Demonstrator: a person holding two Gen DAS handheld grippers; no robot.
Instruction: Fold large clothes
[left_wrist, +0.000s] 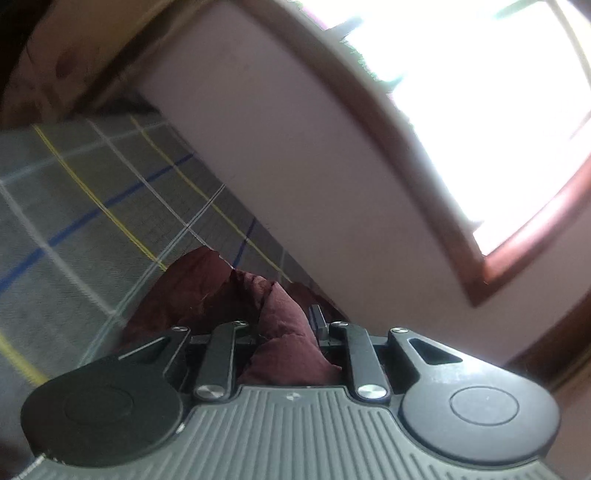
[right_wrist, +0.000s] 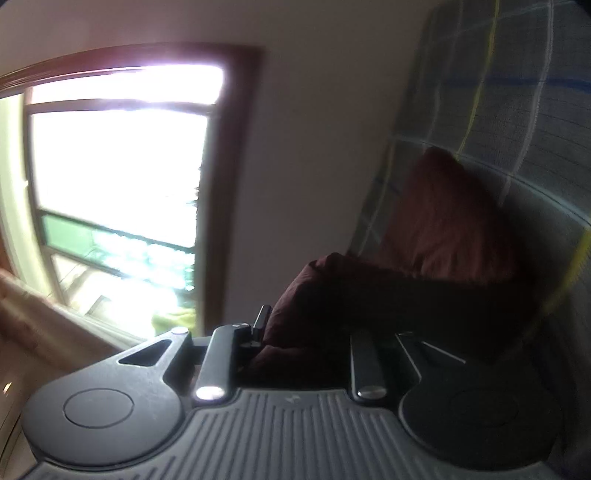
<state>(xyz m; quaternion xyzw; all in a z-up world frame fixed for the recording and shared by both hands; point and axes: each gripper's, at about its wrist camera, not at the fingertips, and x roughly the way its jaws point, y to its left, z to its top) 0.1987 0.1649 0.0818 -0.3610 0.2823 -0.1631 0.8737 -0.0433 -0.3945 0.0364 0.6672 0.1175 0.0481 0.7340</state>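
Left gripper (left_wrist: 286, 332) clamped on bunched maroon garment (left_wrist: 207, 291); right gripper (right_wrist: 303, 332) likewise clamped on it. Cloth runs forward from both jaws, down onto plaid bedcover (left_wrist: 74, 206). Held edge seemingly spans both hands, neither nearer; fold likely carries it over that lying part.

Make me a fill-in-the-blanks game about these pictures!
1. The cloth in the left gripper is dark ____.
2. The right gripper is shut on the same ____.
3. The bright window has a ____ frame.
4. The checked cover is mostly ____.

Missing words: red; cloth; brown; grey
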